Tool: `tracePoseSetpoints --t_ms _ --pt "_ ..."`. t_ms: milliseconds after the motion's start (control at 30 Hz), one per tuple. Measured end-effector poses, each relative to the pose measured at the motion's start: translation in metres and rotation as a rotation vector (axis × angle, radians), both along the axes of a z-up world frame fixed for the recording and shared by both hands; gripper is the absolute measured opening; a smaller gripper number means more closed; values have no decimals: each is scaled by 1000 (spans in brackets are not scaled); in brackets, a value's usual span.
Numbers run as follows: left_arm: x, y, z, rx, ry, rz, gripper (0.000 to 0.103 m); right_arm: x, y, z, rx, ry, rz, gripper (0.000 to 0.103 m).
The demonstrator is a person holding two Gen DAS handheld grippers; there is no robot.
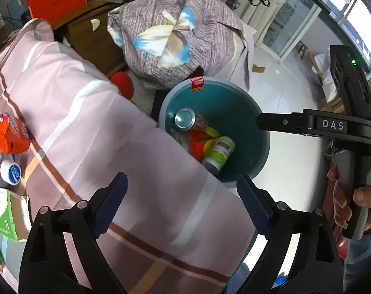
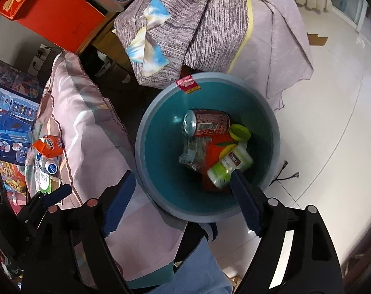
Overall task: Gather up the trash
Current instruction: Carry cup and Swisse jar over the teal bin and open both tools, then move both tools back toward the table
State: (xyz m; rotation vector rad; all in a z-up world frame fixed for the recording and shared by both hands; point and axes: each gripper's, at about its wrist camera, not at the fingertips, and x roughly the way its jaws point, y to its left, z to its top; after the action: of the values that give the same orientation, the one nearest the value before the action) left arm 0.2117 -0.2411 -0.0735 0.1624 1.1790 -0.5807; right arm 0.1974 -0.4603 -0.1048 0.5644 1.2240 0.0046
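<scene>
A teal round bin (image 2: pixel 263 112) stands on the floor beside the bed; it also shows in the left wrist view (image 1: pixel 246 112). In it lie a red can (image 2: pixel 207 121), a green-and-white bottle (image 2: pixel 228 166), a yellow lid (image 2: pixel 239 132), an orange wrapper and clear plastic. My right gripper (image 2: pixel 180 191) is open and empty above the bin's near rim. My left gripper (image 1: pixel 181 193) is open and empty over the pink striped bedding (image 1: pixel 87 127). On the bedding lie an orange snack bag (image 1: pixel 8 134), a clear bottle with a blue cap (image 1: pixel 9 171) and a green-white box (image 1: pixel 4 213).
A folded grey patterned quilt (image 1: pixel 175 31) lies behind the bin. A red box (image 2: pixel 51 14) and a wooden nightstand (image 1: pixel 92 39) stand at the back. Toy boxes (image 2: pixel 9 112) are at the left. White tiled floor (image 2: pixel 332 122) spreads to the right, with a cable (image 2: pixel 285 174).
</scene>
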Motion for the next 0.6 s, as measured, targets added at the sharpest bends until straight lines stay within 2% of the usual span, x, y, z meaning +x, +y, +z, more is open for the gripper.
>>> tracePoseSetpoints --t_ms 300,600 --pt "-10 31 11 -39 -18 38 92 -5 33 12 -42 21 43 78" --pt "-21 92 22 -83 -43 133 94 2 87 32 -90 8 130 78"
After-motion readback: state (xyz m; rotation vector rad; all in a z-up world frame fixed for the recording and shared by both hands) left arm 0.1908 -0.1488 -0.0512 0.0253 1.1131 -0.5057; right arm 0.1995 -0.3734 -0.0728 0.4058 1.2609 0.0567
